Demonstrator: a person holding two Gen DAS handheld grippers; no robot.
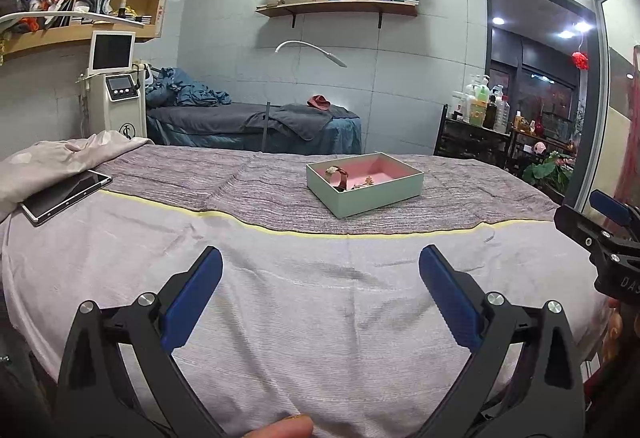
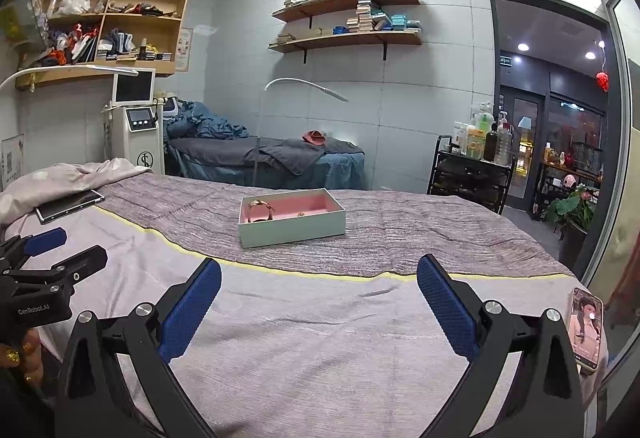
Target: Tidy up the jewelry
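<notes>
A pale green box (image 1: 372, 196) with a pink lining sits on the striped cloth in the middle of the bed. Inside it lie a watch with a reddish strap (image 1: 340, 176) and a small gold piece (image 1: 365, 182). The right wrist view shows the same box (image 2: 292, 228), the watch (image 2: 260, 210) and the gold piece (image 2: 301, 214). My left gripper (image 1: 320, 266) is open, well short of the box, above the pale sheet. My right gripper (image 2: 319, 276) is open too, with nothing between its blue pads. Each gripper shows at the edge of the other's view.
A tablet (image 1: 66, 196) lies at the bed's left edge beside a crumpled blanket (image 1: 52, 162). A phone (image 2: 585, 330) with a lit screen rests at the right edge. Behind stand a second bed (image 1: 256, 126), a white machine (image 1: 120, 98) and a trolley of bottles (image 1: 476, 126).
</notes>
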